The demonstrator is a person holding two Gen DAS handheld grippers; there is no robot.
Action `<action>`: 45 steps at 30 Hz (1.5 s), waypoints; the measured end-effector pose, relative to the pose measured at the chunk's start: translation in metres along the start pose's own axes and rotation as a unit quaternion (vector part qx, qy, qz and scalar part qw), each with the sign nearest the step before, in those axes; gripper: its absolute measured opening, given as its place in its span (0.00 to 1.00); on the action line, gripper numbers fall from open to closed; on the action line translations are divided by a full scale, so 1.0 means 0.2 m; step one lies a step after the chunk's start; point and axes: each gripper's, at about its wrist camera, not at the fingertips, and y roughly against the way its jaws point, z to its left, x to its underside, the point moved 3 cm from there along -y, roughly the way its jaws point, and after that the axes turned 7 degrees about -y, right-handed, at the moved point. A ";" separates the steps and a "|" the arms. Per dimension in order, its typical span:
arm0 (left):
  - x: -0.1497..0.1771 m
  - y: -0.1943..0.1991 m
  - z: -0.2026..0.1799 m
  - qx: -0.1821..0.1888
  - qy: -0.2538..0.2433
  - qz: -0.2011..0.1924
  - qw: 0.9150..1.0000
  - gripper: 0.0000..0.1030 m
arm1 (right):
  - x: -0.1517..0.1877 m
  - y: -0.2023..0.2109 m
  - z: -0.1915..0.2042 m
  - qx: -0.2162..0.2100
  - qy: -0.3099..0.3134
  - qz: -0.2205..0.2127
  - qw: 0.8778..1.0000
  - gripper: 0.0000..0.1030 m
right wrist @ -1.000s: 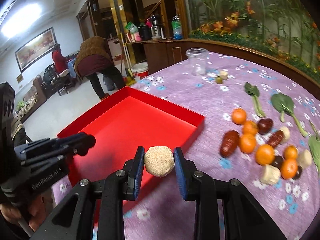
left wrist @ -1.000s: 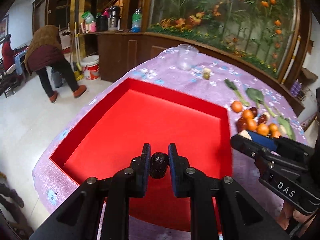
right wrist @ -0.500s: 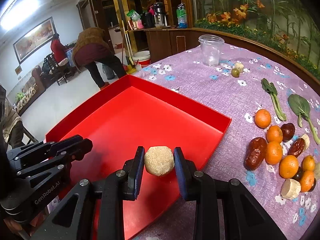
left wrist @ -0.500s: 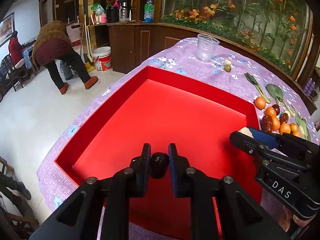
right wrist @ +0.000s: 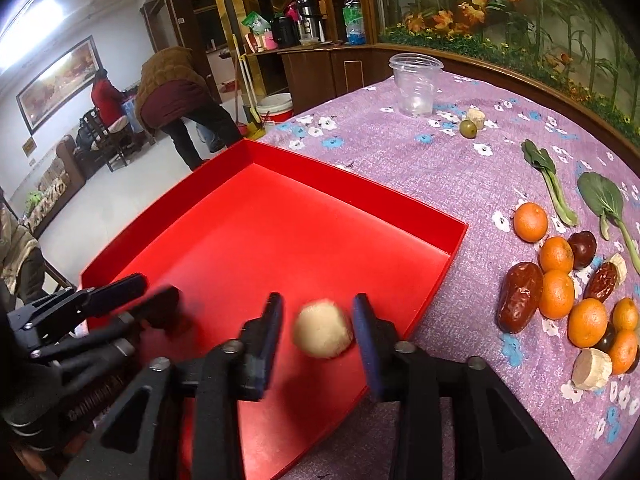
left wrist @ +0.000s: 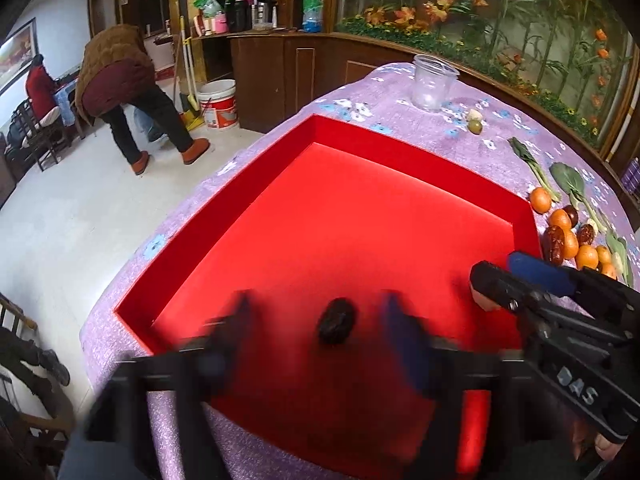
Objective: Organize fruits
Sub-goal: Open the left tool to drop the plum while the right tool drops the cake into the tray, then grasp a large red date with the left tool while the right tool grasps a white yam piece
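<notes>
Red tray (left wrist: 420, 160) sits on the purple flowered table (right wrist: 460, 168), bare inside except two pieces at its near end. Left gripper (left wrist: 316, 328) is spread wide, jaws blurred, with the dark wrinkled fruit (left wrist: 336, 320) loose between them and touching neither; can't tell if it is resting on the tray floor or just above it. Right gripper (right wrist: 316, 328) is likewise parted, the pale round piece (right wrist: 323, 328) free in the gap over the tray's near right corner, also blurred. The rest of the pile lies on the table right of the tray: oranges (right wrist: 530, 222), red dates (right wrist: 519, 296), pale cut chunks (right wrist: 592, 368), leafy greens (right wrist: 604, 200). A clear plastic cup (right wrist: 416, 84) stands further back. Handling guess: the dark fruit looks small, light, slightly soft-skinned, so pinch across its short width with little force. The pale ball looks rough and maybe crumbly; squeeze at the widest middle, gently. Oranges are round and could roll, so grip across the equator.
</notes>
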 end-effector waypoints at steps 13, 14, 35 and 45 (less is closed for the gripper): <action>0.00 0.13 -0.02 0.005 0.004 -0.019 1.000 0.80 | 0.00 0.23 -0.09 -0.022 -0.047 -0.050 0.997 0.77; 0.00 0.14 -0.03 0.009 0.002 -0.023 1.000 0.80 | 0.01 0.26 -0.11 -0.020 -0.050 -0.055 0.997 0.78; 0.06 0.33 -0.81 0.156 -0.142 -0.077 0.974 0.79 | 0.42 0.80 -0.91 0.099 -0.176 -0.103 0.974 0.86; 0.05 0.24 -0.94 0.154 -0.162 -0.069 0.972 0.79 | 0.31 0.55 -0.89 0.090 -0.155 -0.063 0.982 0.65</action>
